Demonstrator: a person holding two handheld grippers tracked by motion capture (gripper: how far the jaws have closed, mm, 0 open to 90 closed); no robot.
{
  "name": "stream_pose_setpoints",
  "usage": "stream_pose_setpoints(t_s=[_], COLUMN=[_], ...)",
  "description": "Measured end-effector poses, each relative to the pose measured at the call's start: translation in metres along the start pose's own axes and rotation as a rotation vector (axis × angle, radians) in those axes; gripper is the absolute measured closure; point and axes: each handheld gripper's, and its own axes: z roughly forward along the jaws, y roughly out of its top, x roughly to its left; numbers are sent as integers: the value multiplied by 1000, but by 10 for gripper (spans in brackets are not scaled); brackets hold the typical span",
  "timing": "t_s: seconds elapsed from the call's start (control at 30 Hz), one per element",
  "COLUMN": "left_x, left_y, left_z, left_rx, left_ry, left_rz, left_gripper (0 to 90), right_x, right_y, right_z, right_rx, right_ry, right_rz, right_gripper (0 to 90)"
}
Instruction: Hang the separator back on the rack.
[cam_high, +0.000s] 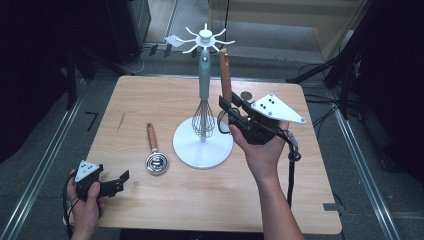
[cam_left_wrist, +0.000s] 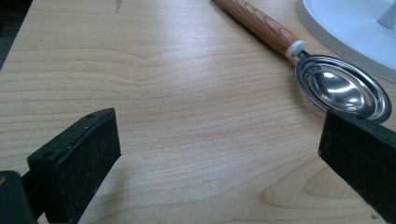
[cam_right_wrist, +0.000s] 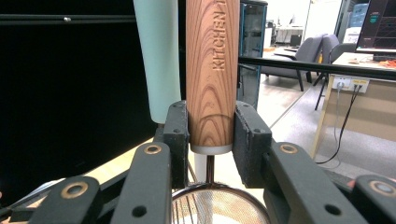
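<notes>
My right gripper (cam_high: 227, 107) is shut on the lower end of a wooden-handled utensil (cam_high: 225, 75), held upright just right of the white hook stand (cam_high: 202, 145). In the right gripper view the pads (cam_right_wrist: 176, 130) clamp the wooden handle (cam_right_wrist: 212, 70), with a wire-mesh head (cam_right_wrist: 219, 205) below them. A whisk (cam_high: 204, 117) with a teal handle (cam_right_wrist: 161, 56) hangs from the stand's hooked top (cam_high: 205, 36). My left gripper (cam_high: 120, 181) rests open at the table's front left, nothing between its jaws. A steel spoon-like tool (cam_high: 156, 161) with a wooden handle lies just beyond it.
The wooden table (cam_high: 150, 210) has its front edge near both hands. The stand's round base (cam_left_wrist: 345, 28) sits close to the spoon-like tool (cam_left_wrist: 343, 88). A small round grey object (cam_high: 245, 95) lies behind my right gripper. Dark floor and metal rails surround the table.
</notes>
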Motion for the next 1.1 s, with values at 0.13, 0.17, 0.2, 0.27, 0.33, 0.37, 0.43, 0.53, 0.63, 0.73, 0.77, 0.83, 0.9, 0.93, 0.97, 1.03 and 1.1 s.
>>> stream_pose_setpoints(t_s=[0.13, 0.17, 0.2, 0.27, 0.33, 0.37, 0.43, 0.53, 0.63, 0.73, 0.77, 0.83, 0.9, 0.93, 0.97, 1.03, 1.1], left_x=[0, 0, -1, -1, 0, 0, 0, 0, 0, 0, 0, 0, 0, 0, 0, 0, 0], left_y=[0, 0, 0, 0, 0, 0, 0, 0, 0, 0, 0, 0, 0, 0, 0, 0, 0], left_z=[0, 0, 0, 0, 0, 0, 0, 0, 0, 0, 0, 0, 0, 0, 0, 0, 0], left_rx=[4, 3, -1, -1, 1, 0, 0, 1, 3, 3, 3, 2, 2, 1, 3, 3, 3], left_ry=[-4, -2, 2, 4, 1, 0, 0, -1, -2, -2, -2, -2, -2, -2, -5, -5, -5], left_rz=[3, 5, 6, 7, 5, 3, 4, 3, 4, 4, 4, 3, 4, 3, 3, 3, 3], left_gripper=[0, 0, 0, 0, 0, 0, 0, 0, 0, 0, 0, 0, 0, 0, 0, 0, 0], right_x=[1, 1, 2, 1, 2, 2, 2, 2, 2, 2, 3, 3, 3, 3, 2, 1, 0], right_y=[0, 0, 0, 0, 0, 0, 0, -1, -1, -1, -1, 0, 1, 1, 2, 3, 4], right_z=[2, 3, 3, 5, 6, 7, 8, 9, 9, 8, 7, 6, 4, 4, 3, 3, 2], right_rx=[5, 5, 7, 7, 9, 9, 10, 6, 6, 13, 10, 9, 6, 2, -1, -3, -8], right_ry=[5, 7, 11, 20, 24, 26, 29, 36, 46, 47, 44, 43, 50, 53, 52, 47, 42], right_rz=[1, 0, 3, 10, 10, 8, 16, 24, 26, 22, 19, 14, 22, 20, 19, 23, 24], right_gripper=[712, 712, 711, 711, 711, 710, 709, 706, 685, 639, 627, 619, 611, 608, 607, 611, 652])
